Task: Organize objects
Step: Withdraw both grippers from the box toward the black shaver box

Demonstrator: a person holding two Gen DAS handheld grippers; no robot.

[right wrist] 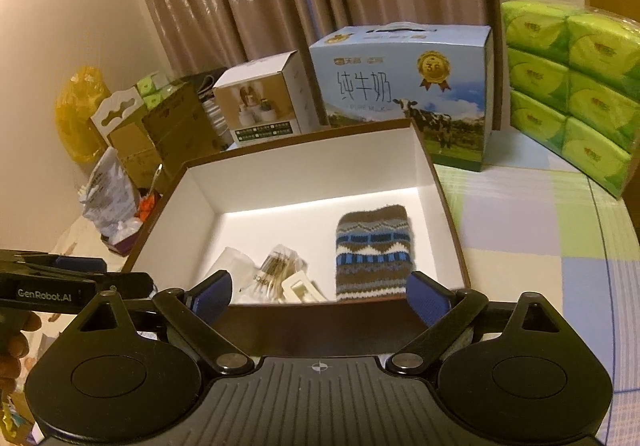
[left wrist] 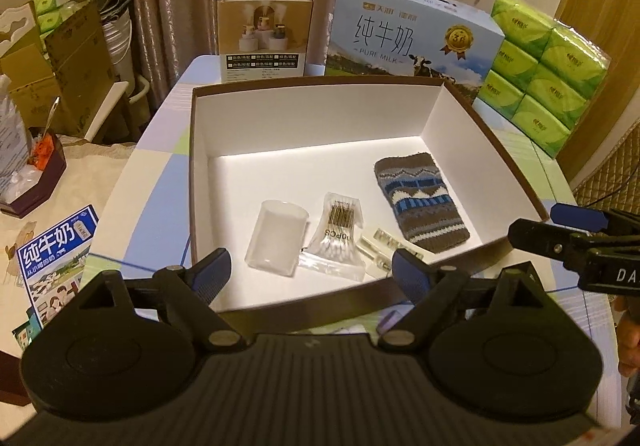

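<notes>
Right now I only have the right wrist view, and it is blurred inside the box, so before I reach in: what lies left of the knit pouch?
Observer: A bag of cotton swabs, and left of that a clear plastic cup.
Operator: Anything between the swabs and the pouch?
Observer: Small clear vials, next to the knit pouch.
Operator: Is the left gripper open?
Observer: Yes, the left gripper is open and empty, at the near rim of the box.

Open-topped white-lined cardboard box [left wrist: 304, 118]: far half of floor bare. Near half occupied by clear plastic cup [left wrist: 276, 238], cotton-swab packet [left wrist: 340, 234], patterned knitted pouch [left wrist: 420, 202]. Blue milk carton [left wrist: 404, 30] blocks the surface's far edge.
</notes>
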